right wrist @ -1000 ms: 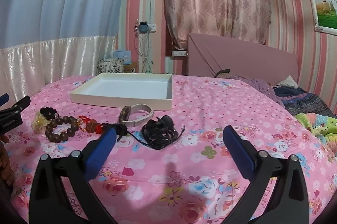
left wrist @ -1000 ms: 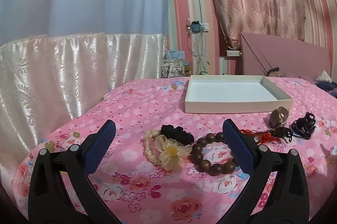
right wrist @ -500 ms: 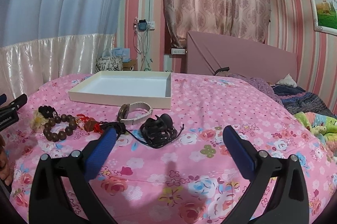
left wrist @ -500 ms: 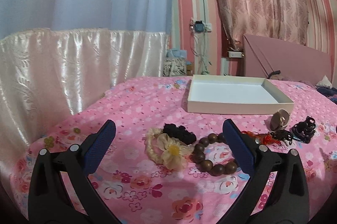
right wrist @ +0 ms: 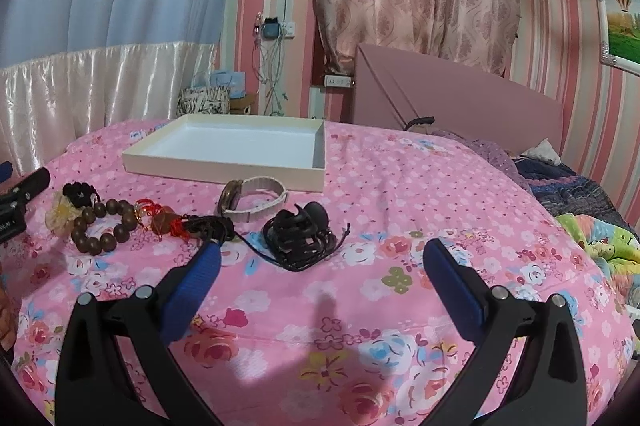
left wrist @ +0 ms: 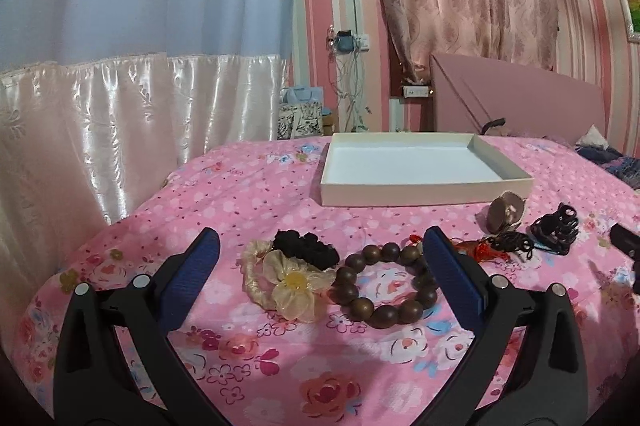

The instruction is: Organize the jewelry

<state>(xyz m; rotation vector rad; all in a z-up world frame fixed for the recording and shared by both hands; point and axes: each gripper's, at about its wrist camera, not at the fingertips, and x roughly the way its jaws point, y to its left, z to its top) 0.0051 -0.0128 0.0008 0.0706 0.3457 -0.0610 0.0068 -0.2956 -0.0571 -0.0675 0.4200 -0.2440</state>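
Left gripper (left wrist: 318, 268): we hold it wide open and empty, low above the bedspread, its jaws framing the nearest pieces.
Right gripper (right wrist: 320, 268): ours too, spread just as wide, nothing in it, with the black cord bundle (right wrist: 298, 236) just ahead of the blue pads.
Landmark: we place everything by the white tray (left wrist: 424, 187), which sits bare on the pink bedspread (left wrist: 248, 193).
Bead bracelet (left wrist: 384, 284): in front of the tray, on our side, touching the cream flower scrunchie (left wrist: 288, 286); the black scrunchie (left wrist: 306, 246) lies just behind that.
Watch (right wrist: 252, 195): closest to the tray, just before its front wall.
Red tassel charm (right wrist: 160, 220): between beads and cord bundle.
Step in hand: we judge nothing is sorted yet; we are choosing a first pick.
Doing it well: we should lower the left jaws astride one side of the bead ring, clear of the scrunchie, close firmly, then lift straight up before carrying to the tray.
Risk: tangled cords may drag neighbours.
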